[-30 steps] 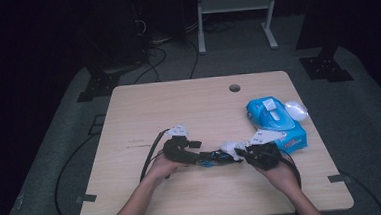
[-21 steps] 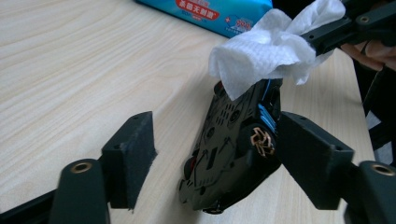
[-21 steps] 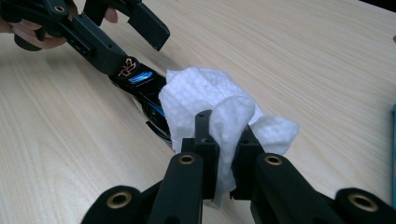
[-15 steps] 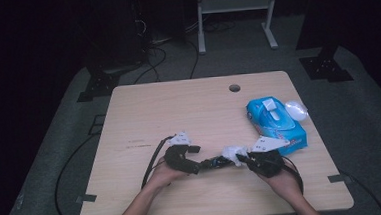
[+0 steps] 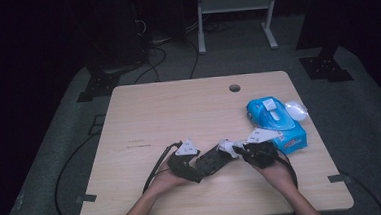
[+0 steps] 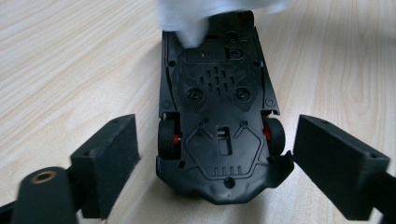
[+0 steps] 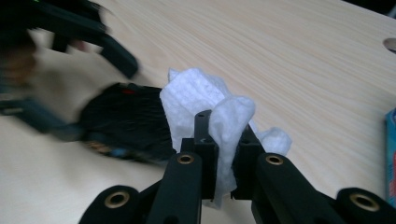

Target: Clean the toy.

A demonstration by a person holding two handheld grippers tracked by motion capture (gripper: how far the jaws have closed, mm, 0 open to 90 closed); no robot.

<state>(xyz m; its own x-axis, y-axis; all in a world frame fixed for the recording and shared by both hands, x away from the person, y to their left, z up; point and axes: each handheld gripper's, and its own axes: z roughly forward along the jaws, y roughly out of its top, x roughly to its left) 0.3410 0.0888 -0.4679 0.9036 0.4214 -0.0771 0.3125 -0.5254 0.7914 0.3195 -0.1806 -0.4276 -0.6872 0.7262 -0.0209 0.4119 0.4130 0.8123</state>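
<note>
Upturned black toy car (image 6: 218, 126) on tabletop (image 5: 179, 113) between left gripper (image 6: 217, 158), just spreading; right gripper (image 7: 224, 154) beside car pinching white wipe (image 7: 205, 100); no legible writing.

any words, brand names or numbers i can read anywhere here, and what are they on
No text can be read in these views.
Blue wet wipes pack: printing on its front edge, too small and blurred to read.
Grey plates on the left tongs and right tongs: small dark marks, too small to read.
Table: faint dark marks on the wood, not legible.
Toy car underside: moulded shapes and screw holes, no lettering visible.
</note>
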